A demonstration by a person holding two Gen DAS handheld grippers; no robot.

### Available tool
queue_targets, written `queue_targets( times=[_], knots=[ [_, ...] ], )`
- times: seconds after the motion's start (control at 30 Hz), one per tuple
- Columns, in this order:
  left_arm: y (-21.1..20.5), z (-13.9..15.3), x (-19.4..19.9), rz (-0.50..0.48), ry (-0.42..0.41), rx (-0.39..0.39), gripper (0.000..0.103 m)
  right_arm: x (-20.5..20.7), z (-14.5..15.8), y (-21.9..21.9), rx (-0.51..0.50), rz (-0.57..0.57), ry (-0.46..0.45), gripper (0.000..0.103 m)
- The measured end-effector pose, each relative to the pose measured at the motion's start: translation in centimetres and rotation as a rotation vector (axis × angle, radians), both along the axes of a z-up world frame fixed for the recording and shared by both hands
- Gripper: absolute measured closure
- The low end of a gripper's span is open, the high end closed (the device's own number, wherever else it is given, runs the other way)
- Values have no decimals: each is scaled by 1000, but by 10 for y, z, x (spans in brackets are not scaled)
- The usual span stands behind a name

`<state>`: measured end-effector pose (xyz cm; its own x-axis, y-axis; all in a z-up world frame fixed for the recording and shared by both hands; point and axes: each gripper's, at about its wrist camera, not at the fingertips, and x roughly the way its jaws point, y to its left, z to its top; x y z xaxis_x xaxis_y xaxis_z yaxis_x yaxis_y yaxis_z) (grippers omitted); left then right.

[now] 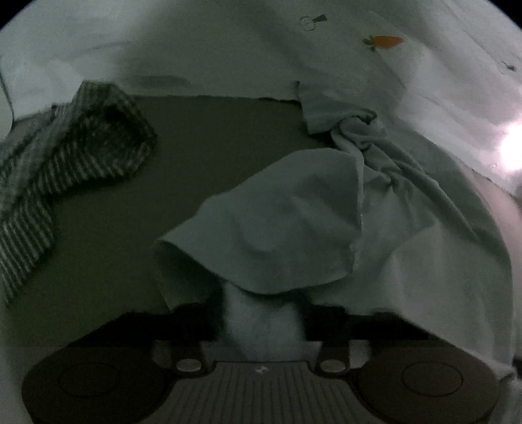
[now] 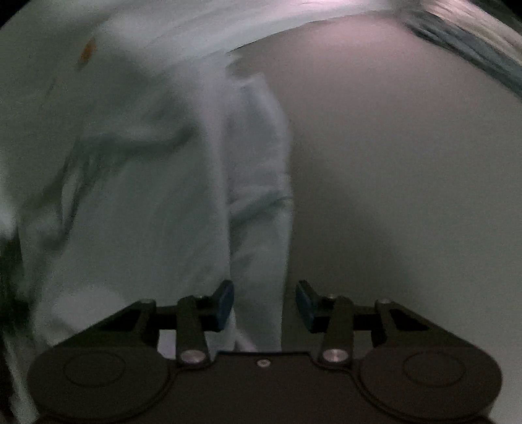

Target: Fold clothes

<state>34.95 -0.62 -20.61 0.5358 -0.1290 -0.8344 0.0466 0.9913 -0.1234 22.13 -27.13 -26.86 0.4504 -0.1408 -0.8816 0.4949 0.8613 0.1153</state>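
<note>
Pale garment [image 1: 293,212] heaped at the bed's [image 1: 202,156] right side: its folded edge runs lengthwise between the parted, non-gripping fingers of the right gripper [image 2: 265,301], while cloth drapes over the left gripper [image 1: 261,310], its grip indiscernible.

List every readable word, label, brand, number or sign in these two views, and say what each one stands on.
None: no text can be read in either view.
White printed cloth: small pictures only, an orange carrot and a grey outline motif, no lettering.
Pale garment and striped garment: no label shows.
Right wrist view: blurred, nothing legible.
</note>
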Motion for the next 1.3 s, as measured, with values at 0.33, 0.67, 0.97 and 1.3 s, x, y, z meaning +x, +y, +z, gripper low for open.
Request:
queue_targets(
  times=[0.33, 0.67, 0.97, 1.3],
  knots=[
    [3, 54, -70, 84, -41, -124, 98, -40, 58, -107, -376, 28, -96, 103],
    [-43, 70, -202, 39, -33, -138, 93, -62, 129, -242, -570, -196, -215, 81],
    [-19, 88, -196, -26, -74, -50, 62, -151, 19, -137, 82, -286, -243, 63],
    [-45, 50, -148, -332, -7, 2, 32, -201, -53, -71, 748, -540, -361, 63]
  ],
)
